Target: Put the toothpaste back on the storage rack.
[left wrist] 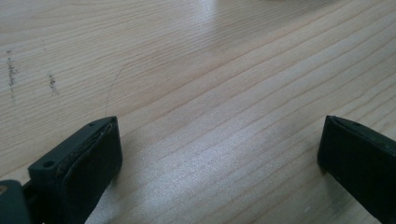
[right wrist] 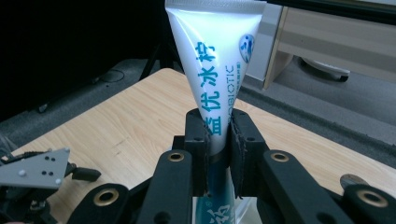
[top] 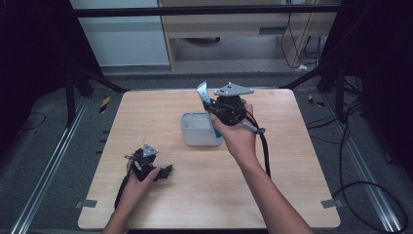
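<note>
- Toothpaste tube (right wrist: 212, 74) is clamped mid-body by right gripper (right wrist: 218, 135), crimped end up, above white bin (top: 195, 130).
- Tube judged light, soft, slippery; best held near its stiffer cap end.
- Left gripper (left wrist: 219, 154) is spread wide, empty, over table (left wrist: 210, 70).

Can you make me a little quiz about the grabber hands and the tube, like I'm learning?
1. True or false: the right gripper is clamped on the white and blue tube.
2. What is under the tube in the high view? A) a white box B) a red bowl C) a green plate
3. Fill in: the left gripper has its jaws wide ____ over the bare wooden table.

Key: 1 true. 2 A, the tube is held just above the box's far right side, flat end up. 3 open, with nothing between the jaws.
</note>
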`<action>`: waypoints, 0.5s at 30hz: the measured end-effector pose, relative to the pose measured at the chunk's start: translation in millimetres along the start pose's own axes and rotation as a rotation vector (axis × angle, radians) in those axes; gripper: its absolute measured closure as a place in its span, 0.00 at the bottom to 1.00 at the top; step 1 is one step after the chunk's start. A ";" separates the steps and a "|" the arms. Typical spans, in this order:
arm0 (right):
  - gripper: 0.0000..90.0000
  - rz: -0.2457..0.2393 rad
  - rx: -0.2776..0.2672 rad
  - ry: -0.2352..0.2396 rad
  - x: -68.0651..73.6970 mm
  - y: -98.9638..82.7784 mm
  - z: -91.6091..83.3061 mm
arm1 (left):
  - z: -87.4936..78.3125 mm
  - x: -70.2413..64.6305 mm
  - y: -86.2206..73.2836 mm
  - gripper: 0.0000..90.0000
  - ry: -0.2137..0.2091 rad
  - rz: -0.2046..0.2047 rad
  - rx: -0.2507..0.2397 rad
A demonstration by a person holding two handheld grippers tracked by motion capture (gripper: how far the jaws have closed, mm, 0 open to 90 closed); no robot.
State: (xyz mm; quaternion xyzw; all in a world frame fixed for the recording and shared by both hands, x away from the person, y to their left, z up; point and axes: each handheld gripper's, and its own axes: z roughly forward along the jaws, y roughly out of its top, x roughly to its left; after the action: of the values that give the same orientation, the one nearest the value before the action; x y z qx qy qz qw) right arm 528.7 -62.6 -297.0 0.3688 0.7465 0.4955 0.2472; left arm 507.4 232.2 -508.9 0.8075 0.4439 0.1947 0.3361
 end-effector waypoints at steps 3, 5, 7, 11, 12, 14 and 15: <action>0.88 0.001 -0.017 -0.008 2.9 4.7 1.5 | 0.0 -0.1 0.0 0.00 0.000 0.000 0.000; 0.88 0.003 -0.024 -0.013 4.4 7.2 2.3 | 0.0 0.0 0.0 0.00 0.001 0.001 0.000; 0.88 0.010 -0.040 -0.028 6.0 9.5 3.4 | 0.0 -0.1 0.0 0.00 0.002 0.001 0.000; 0.88 0.014 -0.042 -0.039 5.7 11.3 6.1 | 0.0 -0.3 0.0 0.00 0.002 0.001 0.000; 0.88 0.014 -0.041 -0.041 5.2 12.1 7.2 | 0.0 -0.3 0.0 0.00 0.002 0.001 0.000; 0.88 0.012 -0.042 -0.044 4.8 14.0 9.0 | 0.0 -0.3 0.0 0.00 0.000 0.002 0.001; 0.88 0.011 -0.046 -0.047 5.0 16.5 9.9 | 0.0 -0.3 0.1 0.00 0.000 0.003 0.001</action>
State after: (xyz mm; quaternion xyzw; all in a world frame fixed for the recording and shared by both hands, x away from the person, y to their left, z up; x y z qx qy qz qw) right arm 538.0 -49.2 -285.6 0.3787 0.7269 0.5050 0.2703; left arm 507.2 231.9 -508.9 0.8083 0.4428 0.1952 0.3355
